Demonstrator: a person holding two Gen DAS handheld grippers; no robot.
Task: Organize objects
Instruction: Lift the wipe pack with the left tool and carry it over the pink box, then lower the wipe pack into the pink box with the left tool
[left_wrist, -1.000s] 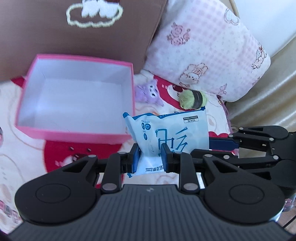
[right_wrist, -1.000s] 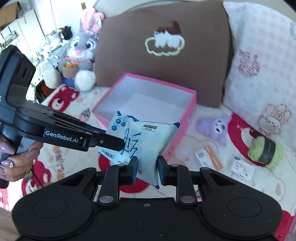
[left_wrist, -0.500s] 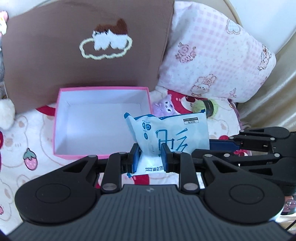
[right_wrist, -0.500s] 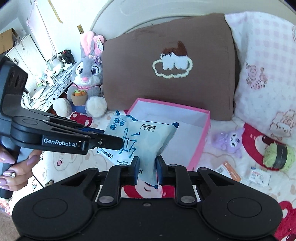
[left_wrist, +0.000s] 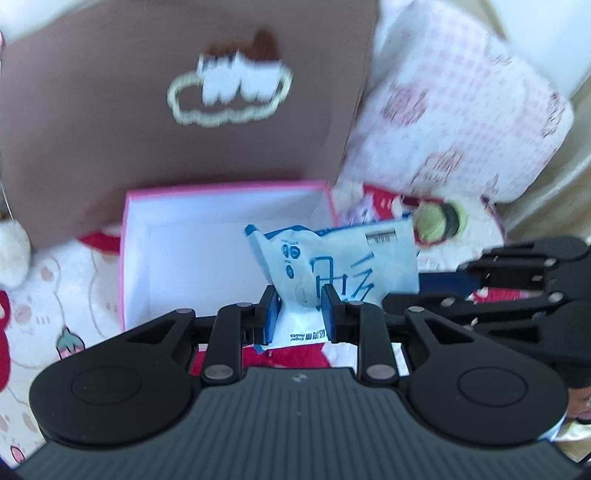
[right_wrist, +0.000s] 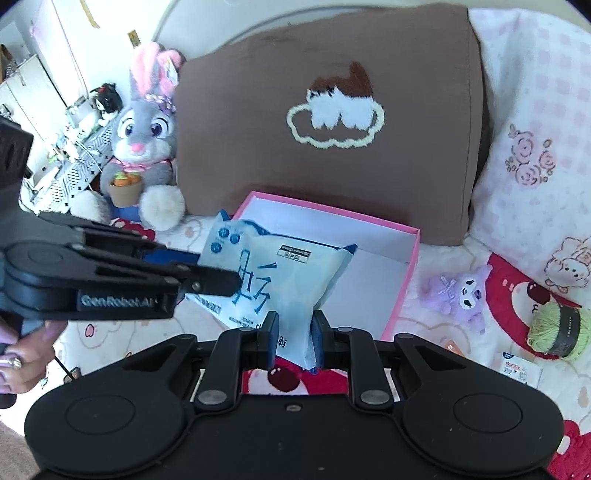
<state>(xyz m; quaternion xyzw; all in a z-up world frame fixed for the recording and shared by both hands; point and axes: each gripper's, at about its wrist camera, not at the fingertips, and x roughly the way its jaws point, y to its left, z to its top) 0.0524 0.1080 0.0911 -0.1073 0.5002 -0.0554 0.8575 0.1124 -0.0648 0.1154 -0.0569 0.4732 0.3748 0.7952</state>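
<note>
Two black hand-held tools share one soft white-and-blue plastic packet printed with blue characters (right_wrist: 280, 280), held in the air above the near side of an open pink cardboard box with a white inside (right_wrist: 402, 280); the left tool (left_wrist: 299, 312) is clenched on the packet's lower edge, its blue pads (left_wrist: 271, 314) pressing either side; the right tool (right_wrist: 293, 332) is likewise clamped on the packet's bottom corner, its jaws having just been closing with the packet between them; in the right wrist view the left tool (right_wrist: 236, 281) reaches in from the left of the box and nips the packet's side; the box rests on a white bedspread patterned with red bears (right_wrist: 517, 295); a brown cushion with a stitched cloud (right_wrist: 332, 122) leans just behind the box; a grey plush rabbit with pink ears (right_wrist: 144, 136) sits left of the box; a small purple plush toy (right_wrist: 458, 291) and a ball of green yarn with a dark band (right_wrist: 557, 330) lie right of the box; a pink-and-white checked pillow (right_wrist: 535, 147) stands behind them.
</note>
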